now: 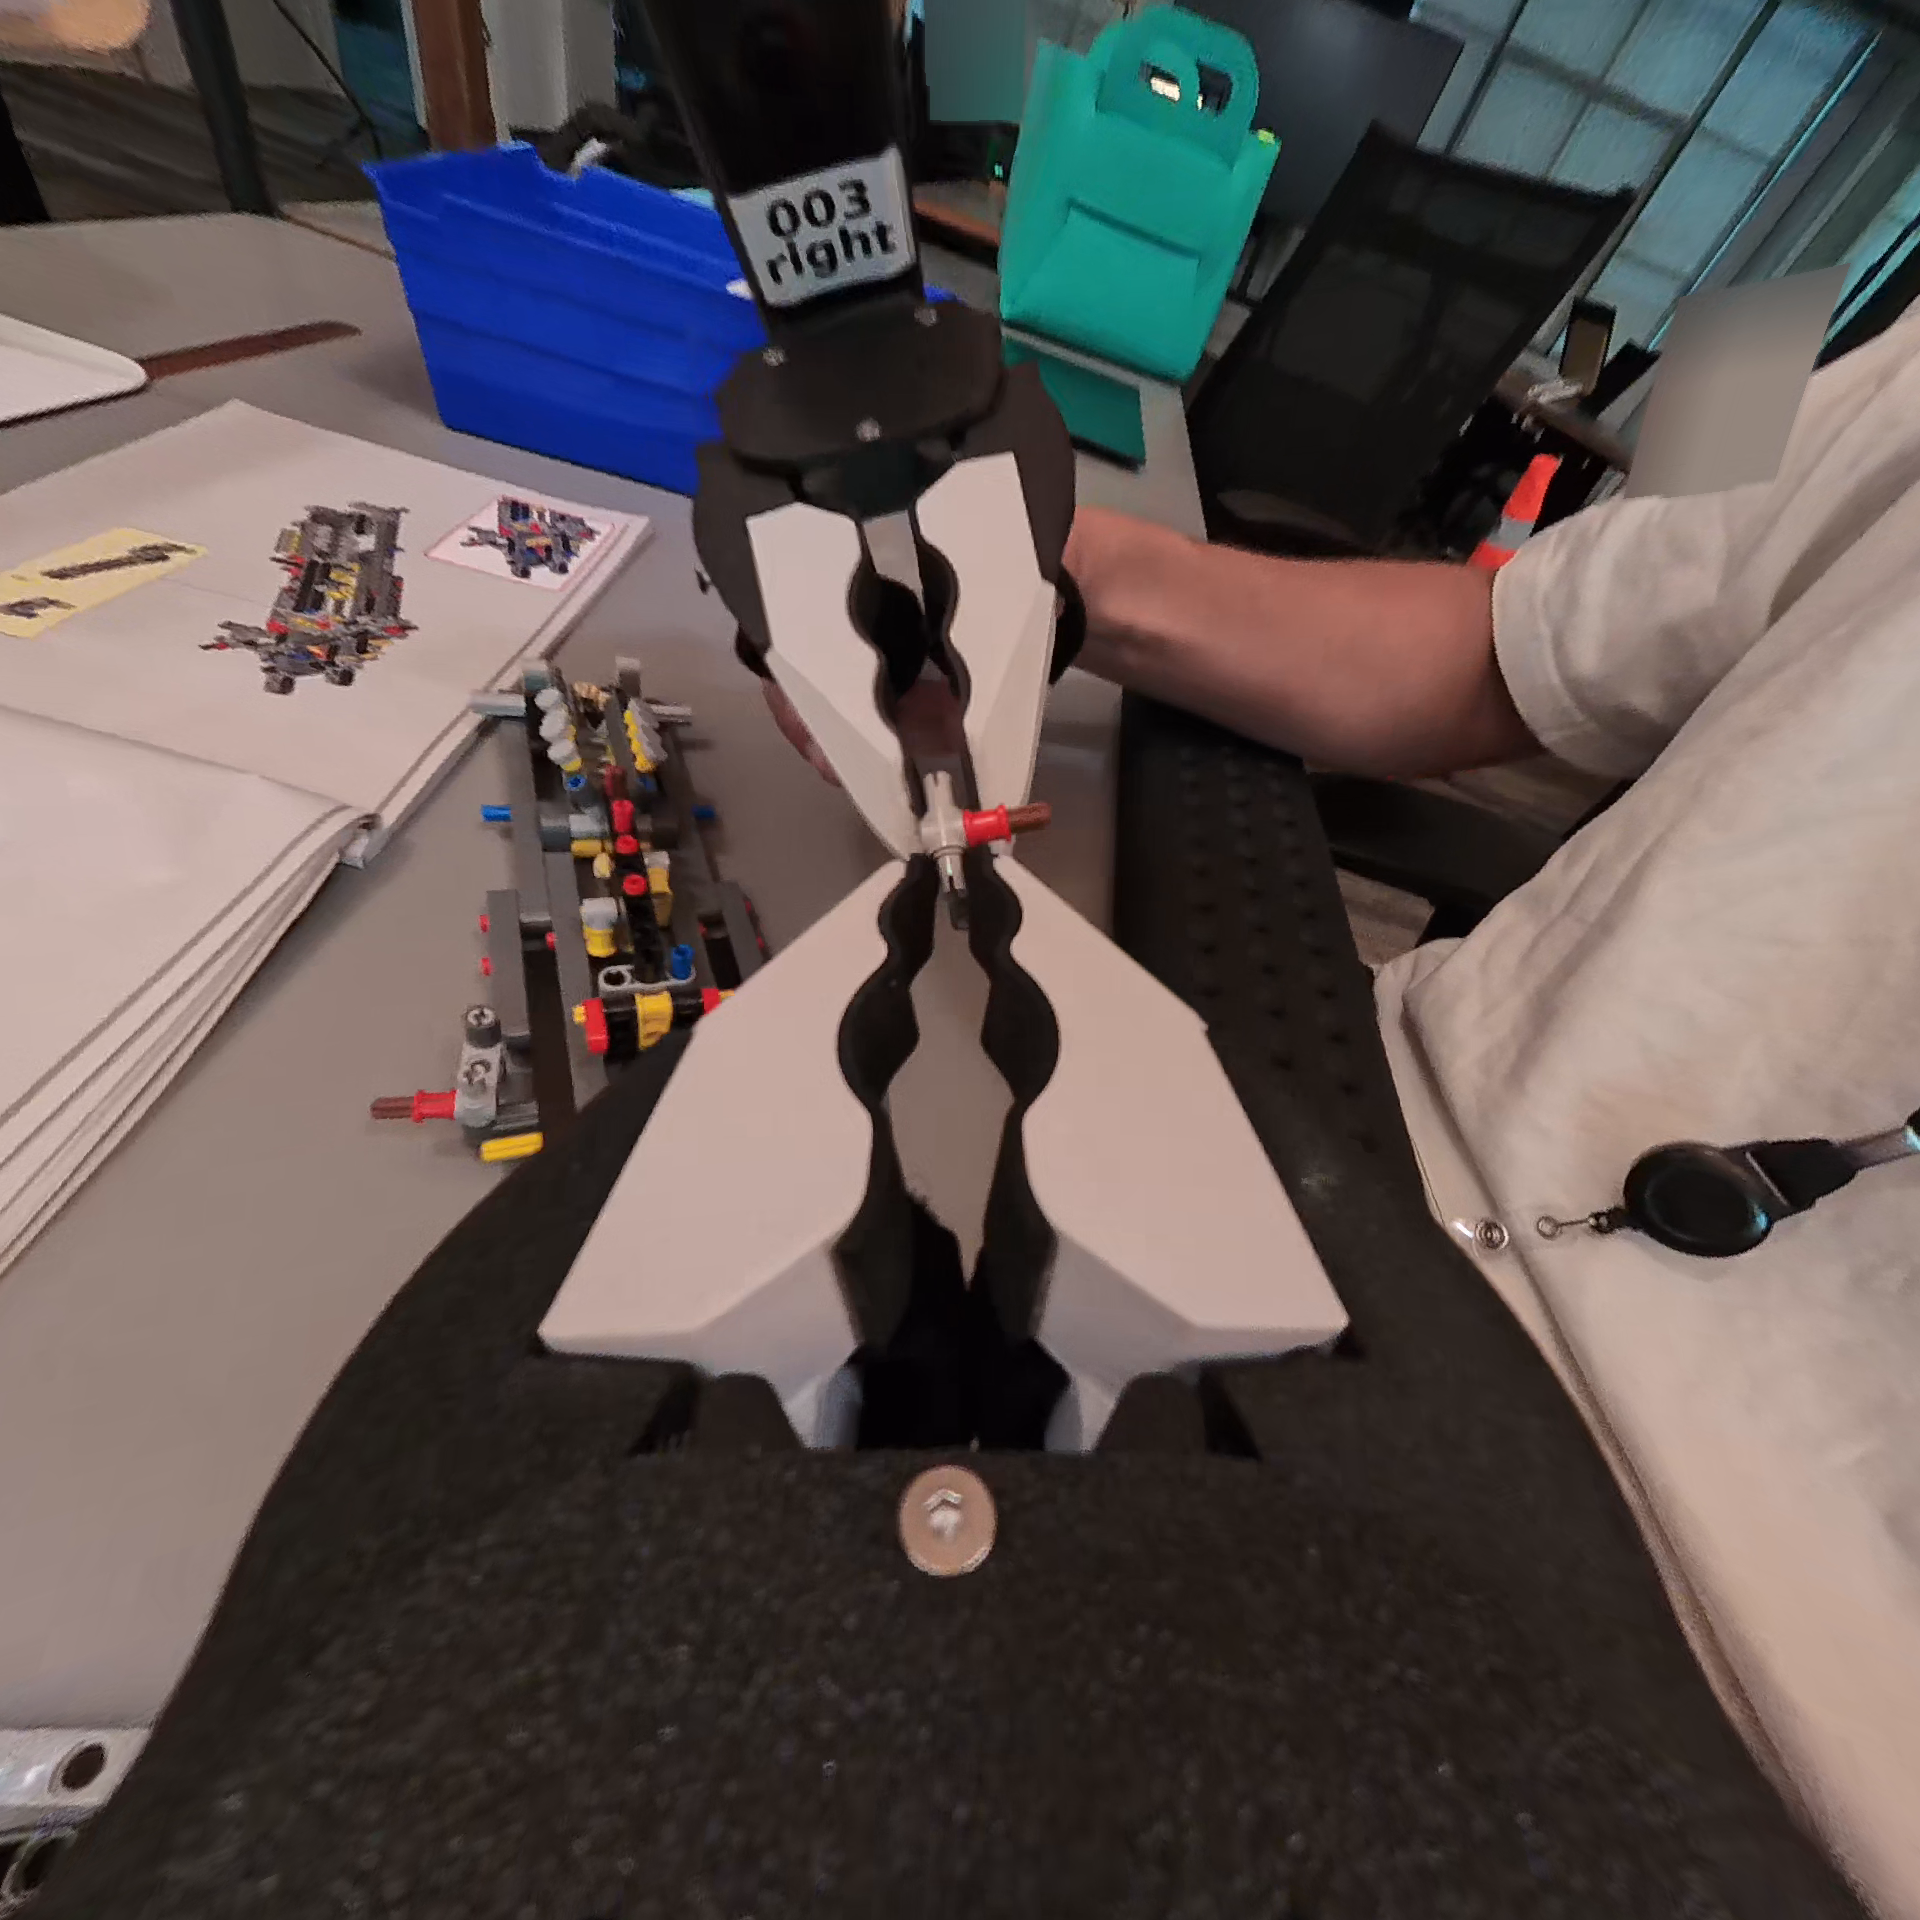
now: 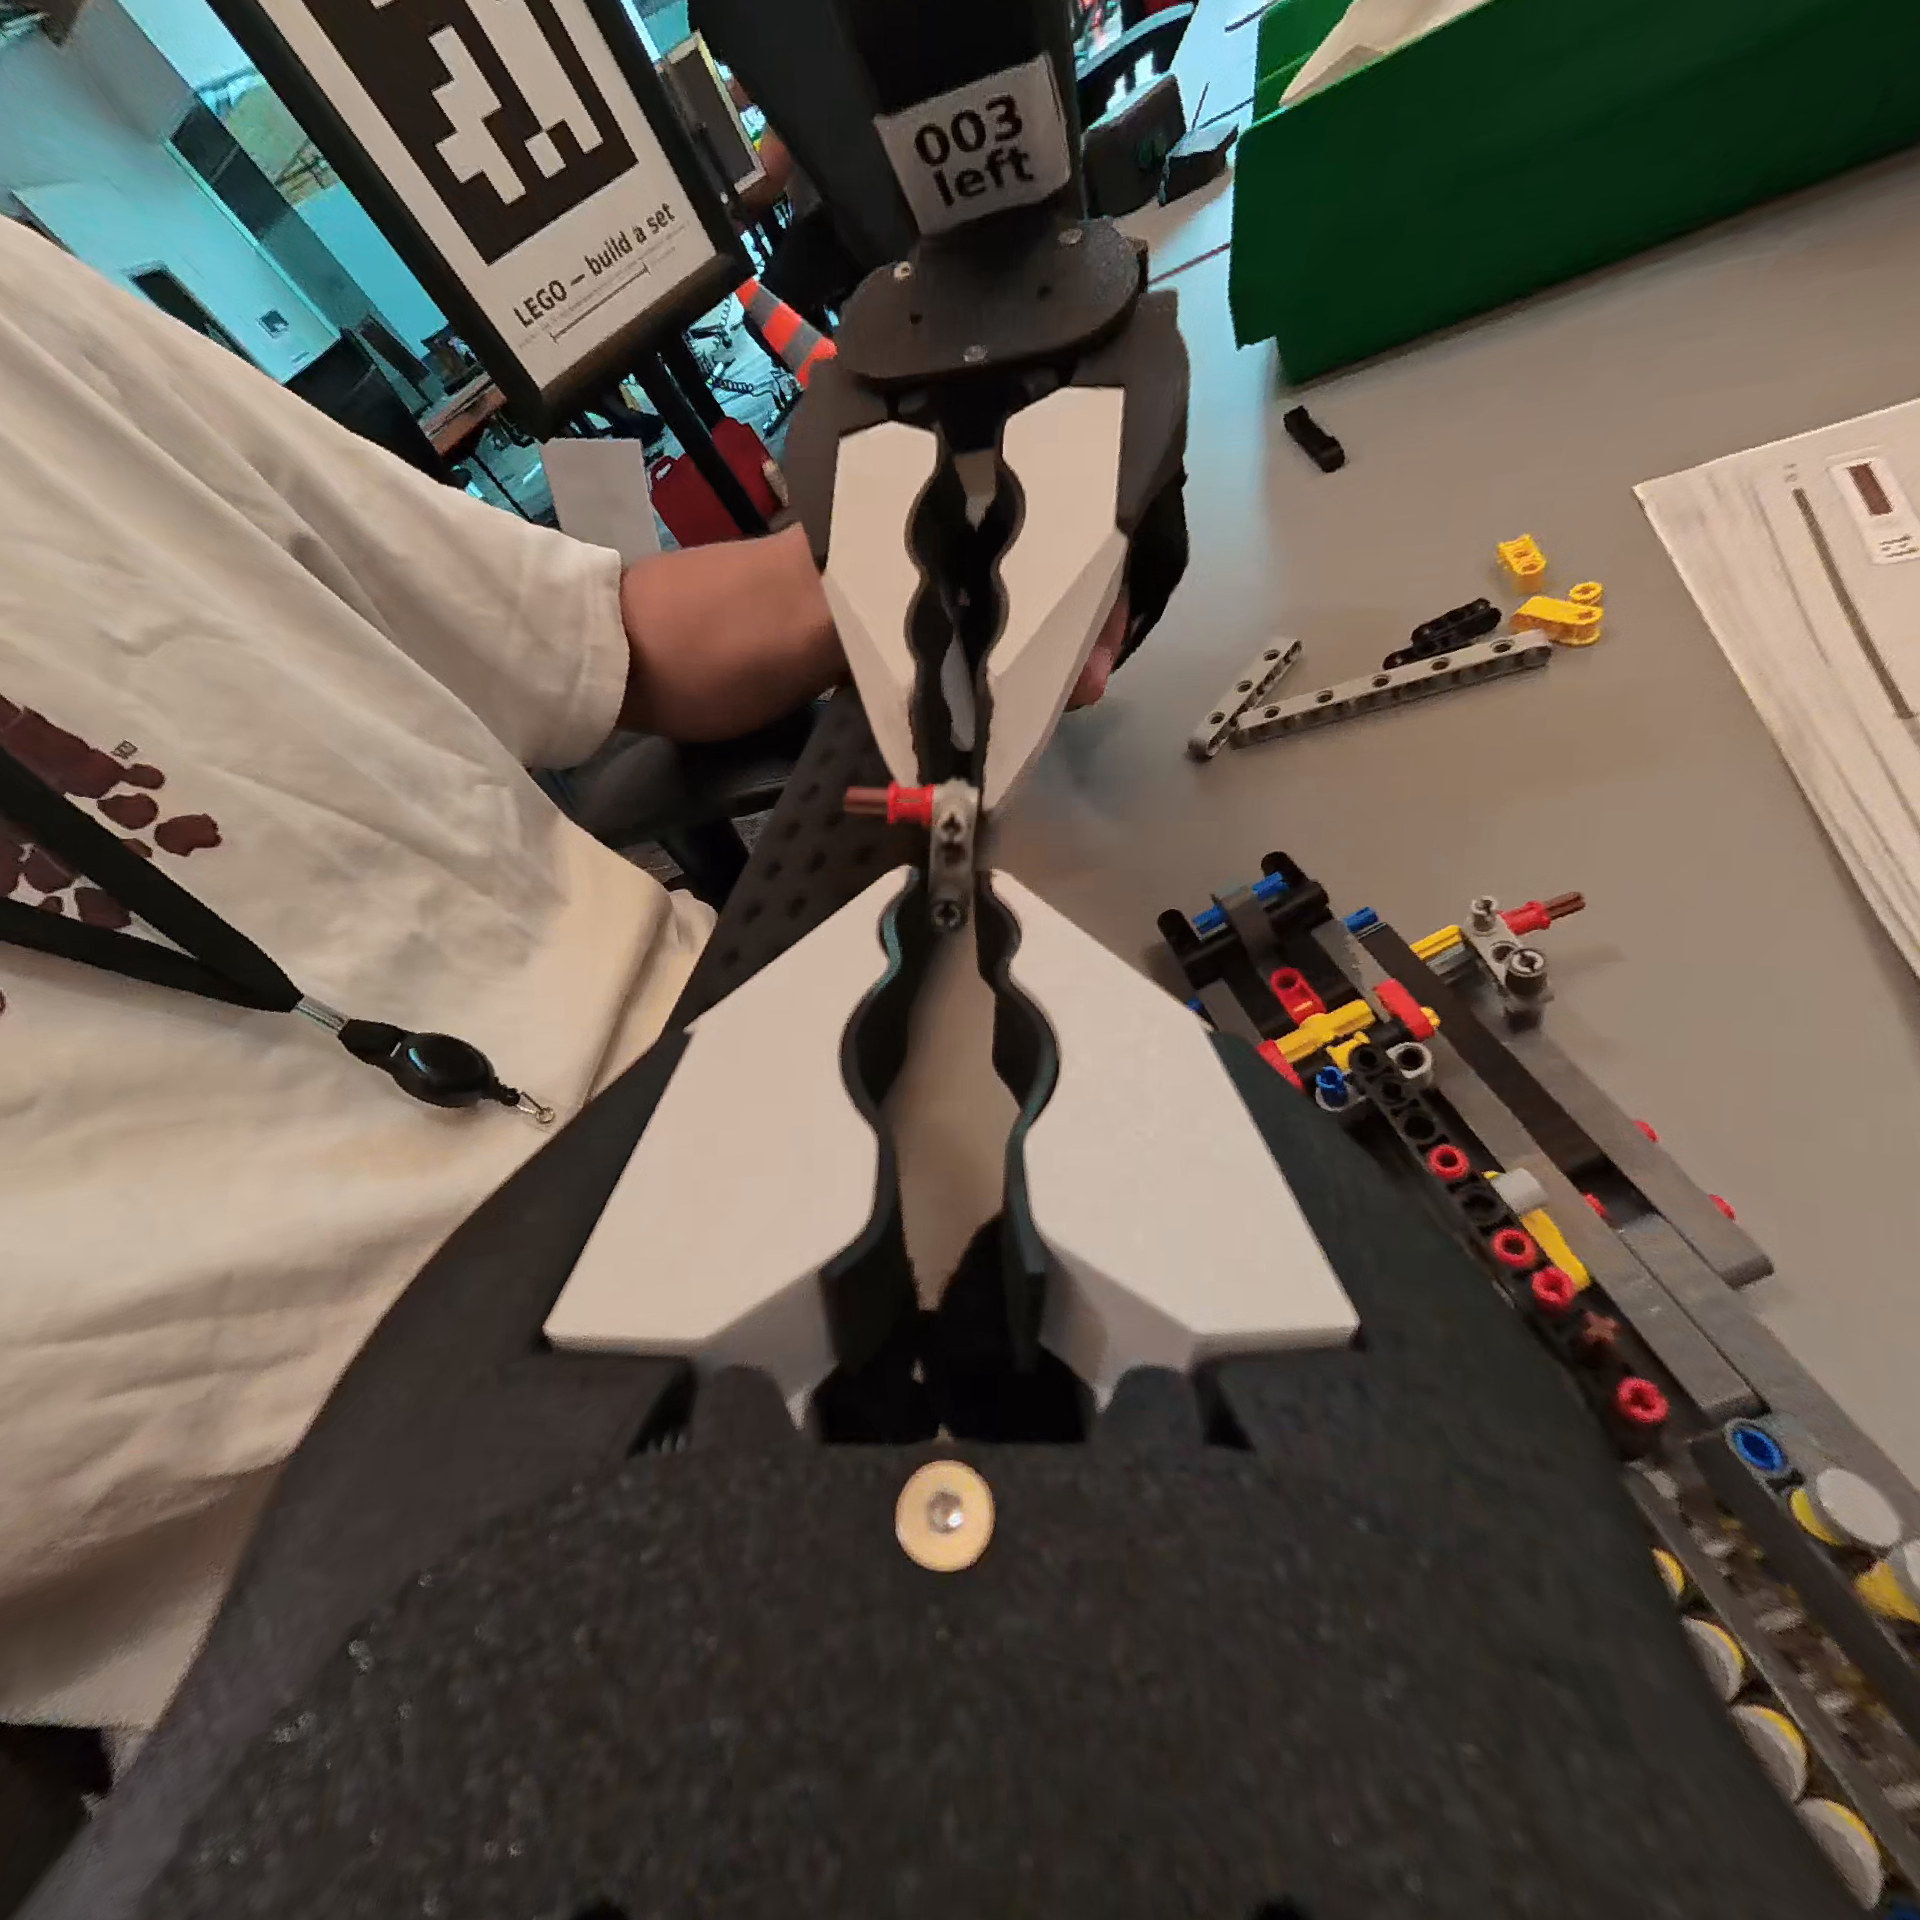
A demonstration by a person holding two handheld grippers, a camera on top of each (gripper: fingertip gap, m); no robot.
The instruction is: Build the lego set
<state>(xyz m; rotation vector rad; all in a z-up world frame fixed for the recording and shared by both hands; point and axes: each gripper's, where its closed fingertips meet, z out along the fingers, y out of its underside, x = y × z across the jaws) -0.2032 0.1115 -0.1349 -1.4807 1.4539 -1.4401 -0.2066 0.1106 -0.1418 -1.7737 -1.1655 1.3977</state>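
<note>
A small grey connector (image 1: 943, 831) with a red bush and a brown axle stub is held in the air between both grippers, which meet tip to tip. My left gripper (image 1: 940, 881) is shut on its near end. My right gripper (image 1: 951, 805) comes from the far side and is shut on its other end. In the right wrist view the same connector (image 2: 953, 831) sits between my right gripper (image 2: 948, 896) and the left gripper (image 2: 961, 792). The long dark chassis build (image 1: 623, 883) lies on the grey table (image 1: 260, 1403); it also shows in the right wrist view (image 2: 1455, 1101).
An open instruction booklet (image 1: 260, 623) lies left of the build. Loose grey beams (image 2: 1382, 686), yellow connectors (image 2: 1558, 613) and a black piece (image 2: 1314, 436) lie on the table. A blue bin (image 1: 561, 301) and a green box (image 2: 1558, 177) stand at the back. A person's forearm (image 1: 1299, 644) is close. My left and right fingertips are right by each other.
</note>
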